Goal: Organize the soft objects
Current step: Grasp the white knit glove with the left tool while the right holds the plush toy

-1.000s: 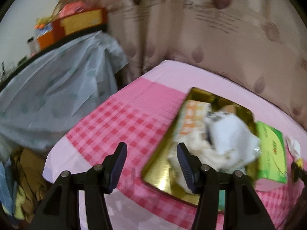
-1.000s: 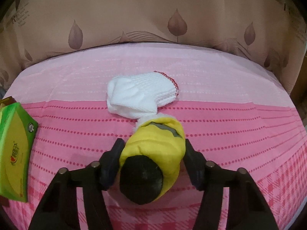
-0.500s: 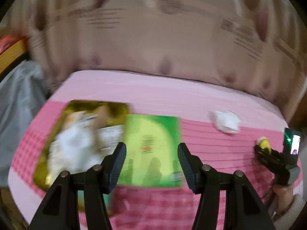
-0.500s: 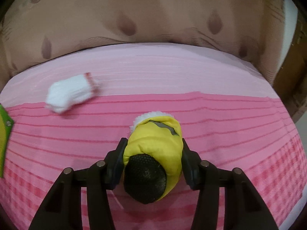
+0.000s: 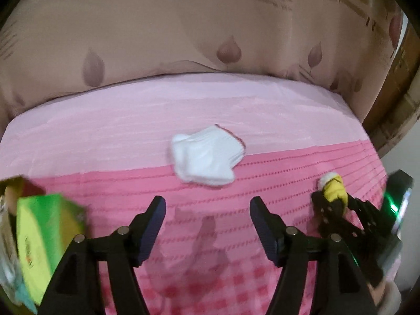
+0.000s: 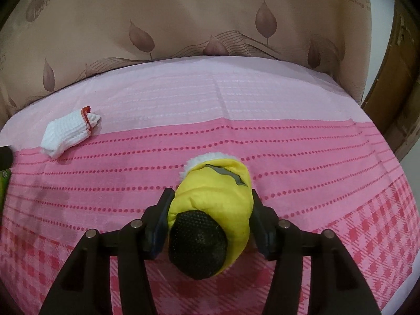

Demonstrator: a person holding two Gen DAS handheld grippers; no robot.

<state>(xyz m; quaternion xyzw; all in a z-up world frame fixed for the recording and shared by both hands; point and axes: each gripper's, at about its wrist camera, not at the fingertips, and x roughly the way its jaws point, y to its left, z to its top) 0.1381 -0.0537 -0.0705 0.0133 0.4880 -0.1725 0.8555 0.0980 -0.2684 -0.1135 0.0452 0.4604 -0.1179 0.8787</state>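
Note:
A white knitted glove [image 5: 204, 157] with a red cuff edge lies on the pink cloth, ahead of my open, empty left gripper [image 5: 207, 210]. It also shows in the right wrist view [image 6: 69, 134] at the far left. My right gripper [image 6: 210, 204] is shut on a yellow soft toy [image 6: 218, 194] with a black dotted end and a white tuft. The toy in that gripper also shows at the right of the left wrist view [image 5: 333, 189].
A green tissue pack [image 5: 44, 239] lies at the left edge, with part of a gold tray [image 5: 10, 183] behind it. A beige leaf-patterned curtain [image 6: 210, 21] hangs behind the table. A wooden frame [image 5: 393, 99] stands at the right.
My left gripper has swung right, from the gold tray past the green pack to face the white glove. My right gripper has carried the yellow toy rightwards, away from the glove.

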